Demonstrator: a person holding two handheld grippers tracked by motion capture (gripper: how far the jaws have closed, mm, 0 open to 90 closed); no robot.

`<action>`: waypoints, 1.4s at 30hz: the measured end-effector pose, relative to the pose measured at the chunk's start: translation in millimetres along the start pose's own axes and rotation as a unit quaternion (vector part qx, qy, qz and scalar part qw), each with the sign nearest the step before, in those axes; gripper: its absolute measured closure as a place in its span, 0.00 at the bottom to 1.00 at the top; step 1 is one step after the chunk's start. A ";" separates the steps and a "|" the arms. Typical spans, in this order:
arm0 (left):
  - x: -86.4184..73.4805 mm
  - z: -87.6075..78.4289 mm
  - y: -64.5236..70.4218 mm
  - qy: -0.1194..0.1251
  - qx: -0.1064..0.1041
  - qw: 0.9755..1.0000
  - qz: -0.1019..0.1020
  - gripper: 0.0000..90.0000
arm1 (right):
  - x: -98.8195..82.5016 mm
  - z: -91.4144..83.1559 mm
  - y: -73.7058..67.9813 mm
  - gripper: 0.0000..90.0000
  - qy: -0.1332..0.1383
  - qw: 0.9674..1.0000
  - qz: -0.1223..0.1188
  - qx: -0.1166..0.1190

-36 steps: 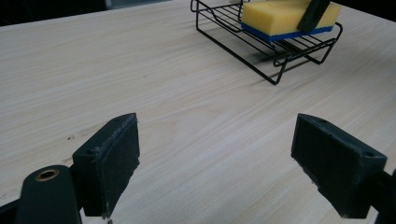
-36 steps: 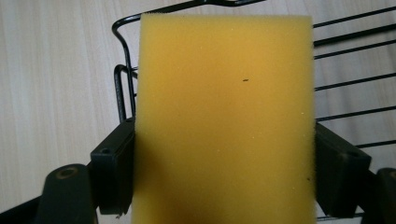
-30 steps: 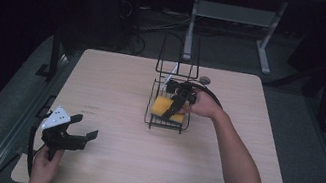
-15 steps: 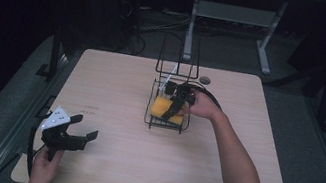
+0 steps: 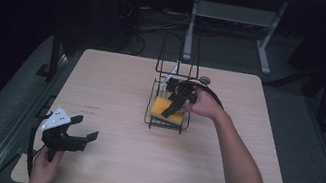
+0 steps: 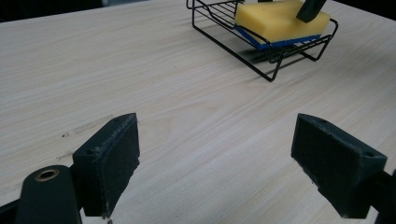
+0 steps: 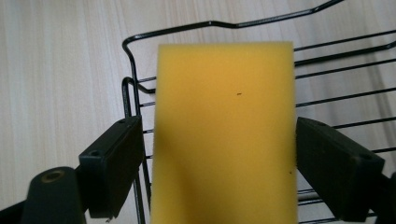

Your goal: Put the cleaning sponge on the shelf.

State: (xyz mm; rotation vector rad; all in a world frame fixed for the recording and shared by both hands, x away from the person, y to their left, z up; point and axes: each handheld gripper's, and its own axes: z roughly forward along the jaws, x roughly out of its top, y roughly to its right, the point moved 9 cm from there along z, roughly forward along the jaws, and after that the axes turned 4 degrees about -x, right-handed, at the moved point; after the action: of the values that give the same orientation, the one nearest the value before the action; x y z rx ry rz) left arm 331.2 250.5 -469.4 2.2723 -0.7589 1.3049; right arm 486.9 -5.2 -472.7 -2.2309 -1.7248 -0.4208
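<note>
The sponge [image 5: 167, 109] lies flat in the wire rack [image 5: 166, 122] just past the table's centre, yellow face up over a blue scouring layer. The right gripper [image 7: 219, 158] hangs over it with jaws apart, one on each long side; whether the pads [image 7: 114, 158] touch the foam cannot be told. The left gripper [image 5: 75, 137] rests near the table's [image 5: 103, 162] 7 o'clock corner, jaws wide apart over bare wood.

Judgement: the sponge is light, soft and compressible, not fragile; a grip across the long sides will dent it but should hold. The rack's raised rim and tall handle at 12 o'clock hem the lift, so straight up looks cleanest. Open tabletop lies from 3 through 9 o'clock.
</note>
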 end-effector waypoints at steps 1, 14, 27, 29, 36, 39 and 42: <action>0.0 0.1 0.2 0.000 0.000 1.000 0.001 0.16 | 0.5 -1.8 -0.2 0.19 0.002 1.000 -0.001 -0.001; 0.1 1.0 1.3 -0.001 -0.003 1.000 0.001 0.16 | 1.3 -11.7 -9.7 0.18 0.005 1.000 -0.006 0.007; 0.7 0.3 1.3 0.001 -0.003 1.000 0.001 0.16 | 6.4 -9.7 -24.9 0.18 -0.006 1.000 -0.014 0.023; 0.9 0.0 1.1 0.002 -0.003 1.000 0.000 0.16 | 8.2 -9.6 -28.2 0.19 0.004 0.999 -0.012 0.034; 1.0 0.5 2.1 0.001 -0.004 1.000 0.002 0.16 | 8.1 -8.0 -36.8 0.19 0.006 0.999 -0.016 0.037; 1.6 0.3 2.4 0.003 -0.004 1.000 0.001 0.16 | 11.1 -8.7 -42.3 0.19 0.006 0.999 -0.019 0.040; 1.3 0.1 2.1 0.002 -0.004 1.000 0.001 0.16 | 12.7 -9.0 -46.5 0.19 0.003 0.999 -0.030 0.038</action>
State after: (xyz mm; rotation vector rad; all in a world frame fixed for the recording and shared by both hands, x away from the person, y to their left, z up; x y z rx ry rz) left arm 330.4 248.5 -468.2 2.2625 -0.7649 1.3046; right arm 444.4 13.7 -457.0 -2.1291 -1.7773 -0.3682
